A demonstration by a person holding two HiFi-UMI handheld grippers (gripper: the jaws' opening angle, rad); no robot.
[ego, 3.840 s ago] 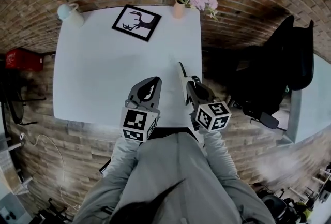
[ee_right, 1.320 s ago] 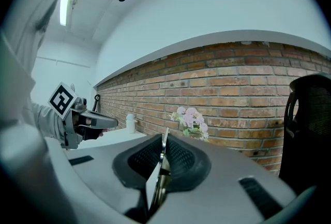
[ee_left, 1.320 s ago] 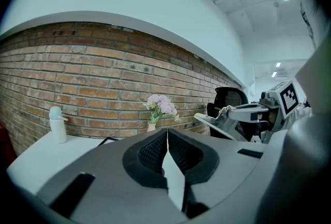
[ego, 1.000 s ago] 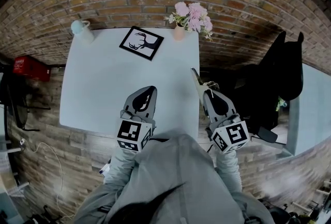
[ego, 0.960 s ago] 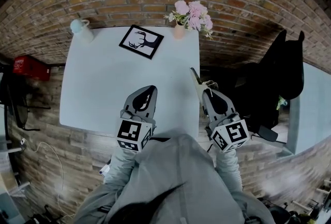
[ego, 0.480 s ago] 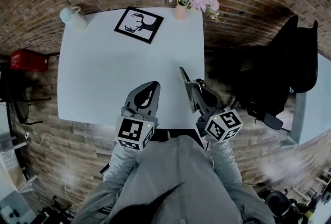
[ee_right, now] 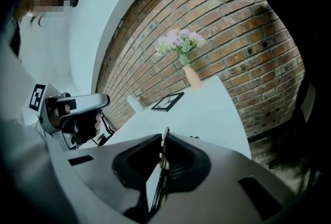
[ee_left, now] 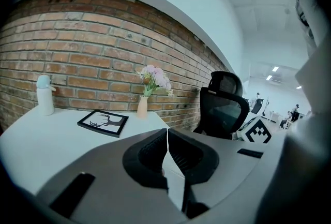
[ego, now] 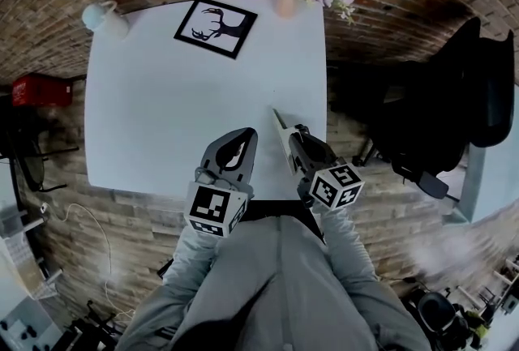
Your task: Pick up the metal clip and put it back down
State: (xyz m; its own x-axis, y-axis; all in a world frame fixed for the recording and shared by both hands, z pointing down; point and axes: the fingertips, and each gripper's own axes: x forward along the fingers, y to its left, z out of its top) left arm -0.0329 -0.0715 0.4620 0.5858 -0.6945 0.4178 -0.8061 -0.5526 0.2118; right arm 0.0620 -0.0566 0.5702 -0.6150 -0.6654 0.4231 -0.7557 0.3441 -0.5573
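A thin metal clip (ego: 280,125) juts forward from my right gripper (ego: 292,139), which is shut on it above the white table's (ego: 162,106) near right part. In the right gripper view the clip (ee_right: 161,168) shows as a narrow strip pinched between the two jaws of the right gripper (ee_right: 164,137). My left gripper (ego: 242,139) hovers beside it to the left, over the table's front edge. Seen from its own camera, the left gripper (ee_left: 167,134) has its jaws together with nothing between them.
A framed deer picture (ego: 215,27), a vase of pink flowers (ego: 285,1) and a pale bottle (ego: 101,17) stand along the table's far edge by the brick wall. A black office chair (ego: 454,114) is to the right of the table, a red box (ego: 36,90) to the left.
My right gripper, with the clip, has swung left from beyond the table's right edge back over the tabletop and lower. The left gripper has stayed near the front edge.
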